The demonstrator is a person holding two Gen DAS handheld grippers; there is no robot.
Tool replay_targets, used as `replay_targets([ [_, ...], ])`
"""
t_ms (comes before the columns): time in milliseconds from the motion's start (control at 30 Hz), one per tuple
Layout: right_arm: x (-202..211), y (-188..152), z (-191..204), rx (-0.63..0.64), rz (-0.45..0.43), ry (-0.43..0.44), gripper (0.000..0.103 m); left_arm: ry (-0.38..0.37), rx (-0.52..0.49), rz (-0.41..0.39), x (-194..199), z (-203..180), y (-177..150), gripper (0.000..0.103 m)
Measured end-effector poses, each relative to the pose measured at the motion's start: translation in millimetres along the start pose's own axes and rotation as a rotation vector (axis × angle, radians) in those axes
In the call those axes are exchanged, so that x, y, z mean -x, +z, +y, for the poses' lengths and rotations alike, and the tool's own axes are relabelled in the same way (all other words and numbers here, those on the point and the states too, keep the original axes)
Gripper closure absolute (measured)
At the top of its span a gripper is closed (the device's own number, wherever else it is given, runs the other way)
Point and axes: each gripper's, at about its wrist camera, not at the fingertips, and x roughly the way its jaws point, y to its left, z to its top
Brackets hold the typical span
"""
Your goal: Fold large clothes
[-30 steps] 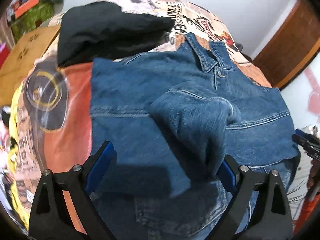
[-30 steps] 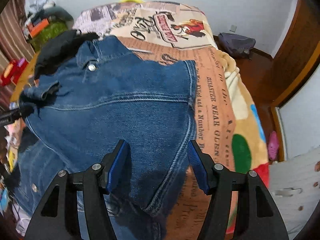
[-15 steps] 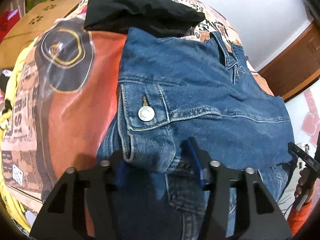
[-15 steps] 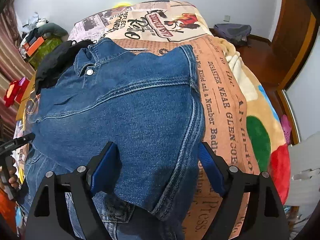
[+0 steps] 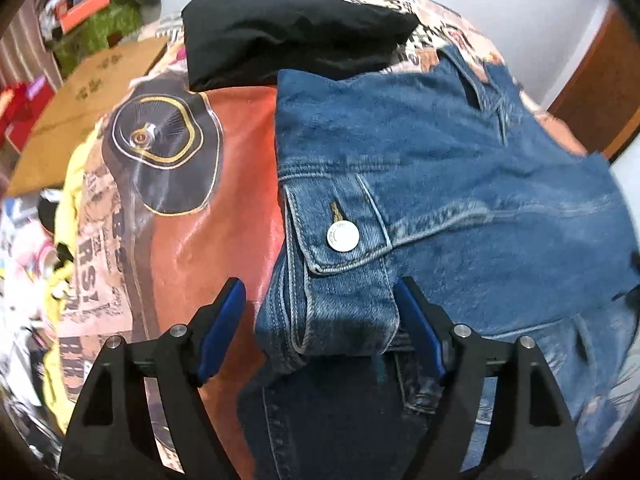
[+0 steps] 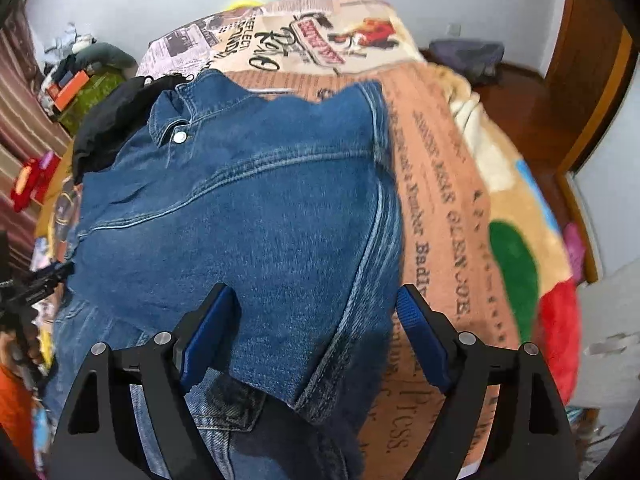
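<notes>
**me:** Left wrist cam has my left gripper (image 5: 320, 330) spread wide, fingers either side of the buttoned cuff (image 5: 340, 280), pinching nothing. The denim jacket (image 5: 440, 184) lies on the printed bedspread (image 5: 208, 240) with that sleeve folded in across the body, cuff near the side edge, so I guess the arms are tucked to make a neat rectangle.

**other guy:** And the right one?

**me:** Same deal, right gripper (image 6: 316, 340) gaping over the jacket's other side seam (image 6: 372, 248), not gripping either. Looks like it's straddling the edge, ready to take it for the next fold.

**other guy:** Got room to fold?

**me:** Plenty of bare bedspread on the right side. Up by the collar (image 6: 176, 120) it's tighter: a black garment (image 5: 296, 28) touches the jacket's top corner on the left. More denim sits bunched under the near end, could snag.
</notes>
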Motion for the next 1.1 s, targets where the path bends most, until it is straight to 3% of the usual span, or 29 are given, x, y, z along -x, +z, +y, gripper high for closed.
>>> replay_targets([
  [267,20.2,33.7,-15.7,-0.040,-0.074,0.020,0.022,-0.067,0.043,-0.029,11.9,23.3,45.1,0.026],
  [400,11.6,49.2,-26.6,-0.065,-0.090,0.036,0.022,-0.156,0.082,0.010,-8.4,34.2,62.8,0.026],
  [500,-8.6,59.2,-37.0,-0.110,-0.038,0.098,0.022,-0.199,0.115,0.055,-33.4,41.3,68.9,0.026],
  [567,-22.8,64.1,-42.9,-0.138,0.012,0.138,0.022,-0.272,0.146,0.100,-51.3,45.1,68.7,0.026],
  [667,-31.0,70.5,-45.9,-0.145,0.019,0.191,0.023,-0.413,0.209,0.161,-72.6,49.9,62.2,0.026],
  [800,-35.6,72.8,-39.1,-0.114,0.035,0.241,0.029,-0.529,0.244,0.139,-68.7,55.2,50.1,0.026],
  [867,-37.3,70.3,-32.7,-0.084,0.033,0.225,0.029,-0.560,0.247,0.138,-65.1,56.5,44.7,0.026],
  [933,-36.9,69.5,-31.2,-0.076,0.024,0.226,0.032,-0.573,0.234,0.135,-60.9,53.2,40.2,0.026],
  [1033,-36.9,70.4,-32.1,-0.094,0.026,0.258,0.046,-0.554,0.192,0.136,-56.7,42.2,35.6,0.026],
  [1067,-36.6,69.8,-32.4,-0.107,0.021,0.254,0.051,-0.515,0.170,0.132,-55.3,36.0,35.7,0.030],
  [1100,-36.1,70.0,-31.8,-0.113,0.016,0.247,0.055,-0.463,0.145,0.129,-54.0,28.9,36.6,0.041],
])
